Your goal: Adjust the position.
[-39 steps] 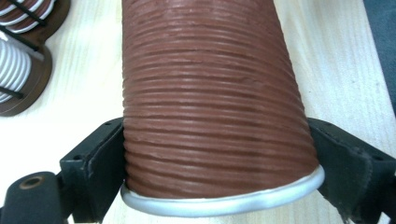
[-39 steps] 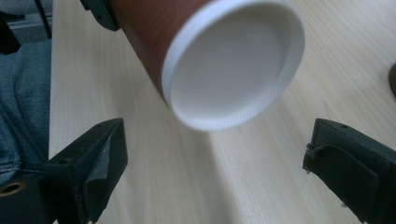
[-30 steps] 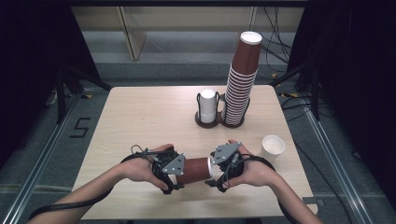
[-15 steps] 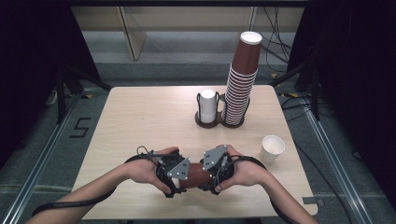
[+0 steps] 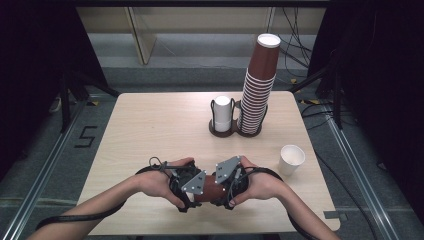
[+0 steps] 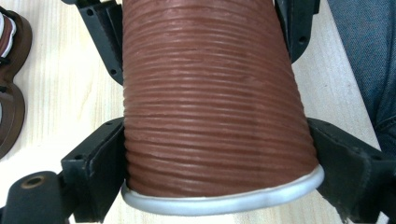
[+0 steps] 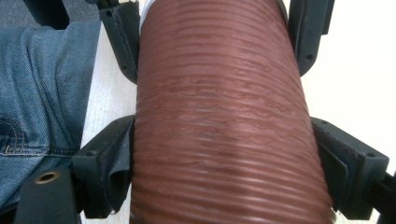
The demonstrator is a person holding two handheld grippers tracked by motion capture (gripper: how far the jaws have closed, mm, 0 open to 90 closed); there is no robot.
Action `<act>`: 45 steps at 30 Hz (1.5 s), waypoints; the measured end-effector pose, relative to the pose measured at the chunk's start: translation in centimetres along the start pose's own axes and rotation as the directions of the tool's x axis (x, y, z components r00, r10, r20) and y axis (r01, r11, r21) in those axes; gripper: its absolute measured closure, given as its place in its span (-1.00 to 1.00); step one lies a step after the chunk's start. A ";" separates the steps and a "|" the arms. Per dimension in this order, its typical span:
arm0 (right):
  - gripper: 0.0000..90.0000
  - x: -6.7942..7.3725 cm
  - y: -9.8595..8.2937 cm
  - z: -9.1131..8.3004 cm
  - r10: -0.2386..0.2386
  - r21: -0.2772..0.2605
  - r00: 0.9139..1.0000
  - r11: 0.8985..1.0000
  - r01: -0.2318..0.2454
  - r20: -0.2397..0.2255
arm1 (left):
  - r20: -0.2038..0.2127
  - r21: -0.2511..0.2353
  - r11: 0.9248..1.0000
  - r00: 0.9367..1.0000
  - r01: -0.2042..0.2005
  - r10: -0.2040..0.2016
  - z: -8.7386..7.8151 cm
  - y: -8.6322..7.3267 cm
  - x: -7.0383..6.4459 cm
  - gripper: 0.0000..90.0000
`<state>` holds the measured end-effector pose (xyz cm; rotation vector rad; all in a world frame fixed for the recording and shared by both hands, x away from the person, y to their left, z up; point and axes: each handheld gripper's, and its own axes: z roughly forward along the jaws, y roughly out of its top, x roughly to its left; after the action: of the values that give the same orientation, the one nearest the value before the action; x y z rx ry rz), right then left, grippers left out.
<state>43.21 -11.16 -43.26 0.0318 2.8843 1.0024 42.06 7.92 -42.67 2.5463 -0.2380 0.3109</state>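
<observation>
— While both hands met low in the frame's centre, what did the tongs hold?
— The left gripper and right gripper each clamped the ribbed brown cup, lying sideways between them above the table.

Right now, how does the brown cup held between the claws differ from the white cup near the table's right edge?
The brown ribbed cup lies sideways, clamped by the left claw and right claw; the white cup stands upright and free. The brown cup's wall is ridged; the white cup's looks smooth. Both are disposable cups.
</observation>
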 end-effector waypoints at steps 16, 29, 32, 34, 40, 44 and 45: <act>-0.57 0.2 -0.6 0.1 0.014 0.018 1.000 1.000 -0.014 -0.021 | 0.024 0.012 1.000 1.000 -0.006 0.006 0.5 0.2 -0.3 -0.73; -0.54 -0.2 -1.0 0.1 -0.032 -0.005 0.999 0.999 0.032 -0.001 | 0.012 0.029 1.000 1.000 -0.003 0.003 0.6 0.4 0.0 -0.76; -0.54 -0.2 -1.1 0.0 -0.019 -0.008 1.000 1.000 0.019 -0.009 | 0.003 0.023 1.000 1.000 0.008 -0.008 0.5 0.4 -0.1 -0.80; -0.54 -0.1 -1.2 -0.2 0.016 -0.020 1.000 1.000 -0.017 -0.023 | 0.002 0.022 1.000 1.000 0.015 -0.015 0.5 0.4 -0.1 -0.84; -0.54 -0.2 -1.6 -0.6 -0.013 -0.044 1.000 0.999 0.013 -0.002 | -0.007 0.036 0.999 0.999 0.034 -0.034 0.5 -0.2 -0.1 -0.99; -0.55 0.1 -2.3 -1.1 0.039 -0.072 0.999 0.997 -0.038 0.006 | -0.014 0.006 0.998 0.998 0.060 -0.060 0.4 -0.8 -0.1 -1.00; -0.55 0.1 -2.3 -1.1 0.039 -0.072 0.999 0.997 -0.038 0.006 | -0.019 -0.001 0.998 0.998 0.068 -0.068 0.4 -1.0 0.0 -1.00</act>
<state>42.98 -13.64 -43.82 0.0864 2.8491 1.1093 42.33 8.50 -43.48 2.5434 -0.1443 0.3092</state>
